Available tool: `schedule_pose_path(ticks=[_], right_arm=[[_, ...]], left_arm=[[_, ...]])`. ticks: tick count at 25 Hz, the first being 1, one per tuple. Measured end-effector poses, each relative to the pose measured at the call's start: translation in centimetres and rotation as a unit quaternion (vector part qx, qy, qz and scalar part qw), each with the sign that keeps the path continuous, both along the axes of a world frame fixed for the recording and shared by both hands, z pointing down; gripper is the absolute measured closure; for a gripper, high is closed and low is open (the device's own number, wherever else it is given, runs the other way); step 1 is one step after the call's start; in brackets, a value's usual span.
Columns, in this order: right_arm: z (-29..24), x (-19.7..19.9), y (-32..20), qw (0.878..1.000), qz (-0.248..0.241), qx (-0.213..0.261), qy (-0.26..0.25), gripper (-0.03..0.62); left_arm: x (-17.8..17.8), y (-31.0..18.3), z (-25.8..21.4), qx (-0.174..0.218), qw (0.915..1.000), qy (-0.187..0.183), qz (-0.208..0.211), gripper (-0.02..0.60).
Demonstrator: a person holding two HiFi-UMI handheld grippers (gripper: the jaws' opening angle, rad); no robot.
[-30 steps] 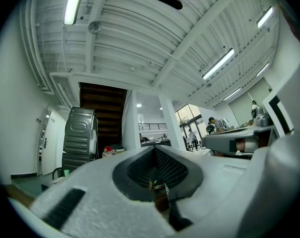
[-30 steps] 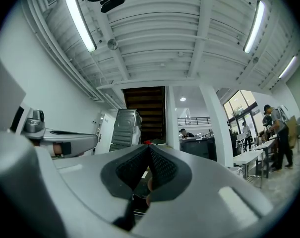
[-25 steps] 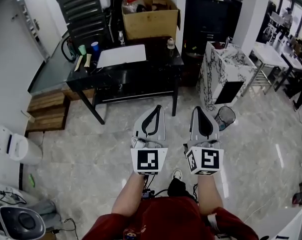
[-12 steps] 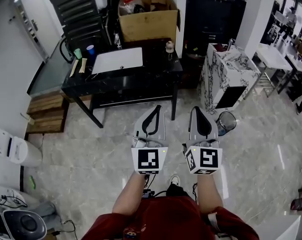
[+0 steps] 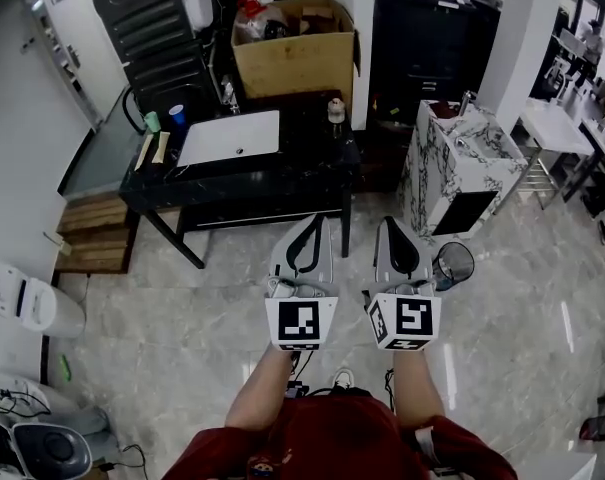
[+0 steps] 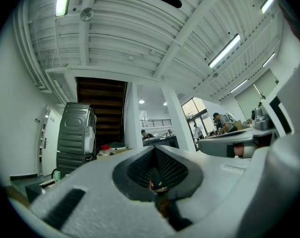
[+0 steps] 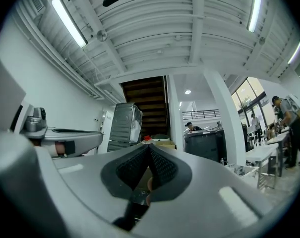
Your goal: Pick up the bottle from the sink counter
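The person stands on the marble floor [image 5: 182, 318], well back from the black table [image 5: 307, 148]. A white sink [image 5: 230, 136] is set into the table top. The bottle [image 5: 335, 109] stands upright near the table's back right corner, to the right of the sink and apart from it. A blue cup [image 5: 177, 116] and a green cup [image 5: 153, 121] stand at the left end of the table. A cardboard box [image 5: 294, 56] sits just behind the table.

The left gripper [image 5: 316, 219] and the right gripper [image 5: 388, 221] are held side by side in front of the person, both pointing toward the table and well short of it. In the left gripper view its fingers [image 6: 175, 166] meet at the tips with nothing between them. In the right gripper view its fingers [image 7: 162, 165] are likewise pressed together and hold nothing. Neither gripper touches the bottle.
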State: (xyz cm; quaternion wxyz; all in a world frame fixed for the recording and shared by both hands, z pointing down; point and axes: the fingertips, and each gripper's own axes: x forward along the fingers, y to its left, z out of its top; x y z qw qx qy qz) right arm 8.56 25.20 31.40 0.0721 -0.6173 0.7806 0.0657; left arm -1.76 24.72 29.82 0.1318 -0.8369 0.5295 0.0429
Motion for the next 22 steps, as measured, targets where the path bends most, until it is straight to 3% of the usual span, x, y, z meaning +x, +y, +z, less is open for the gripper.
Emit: schedule_pose_path(ticks=[11,22], right_arm=[[0.2,5.1,-5.1,1.000,-0.008,0.007,-0.004,0.594],[0.8,6.9,-6.8,1.000,-0.023,0.015,-0.008,0.594]], left_arm=[[5.2,-5.0,0.6,0.002,0.9999,-0.003,-0.016,0.578],[7.7,-6.5,0.7,0.017,0.9993,-0.020,-0.027,0.578]])
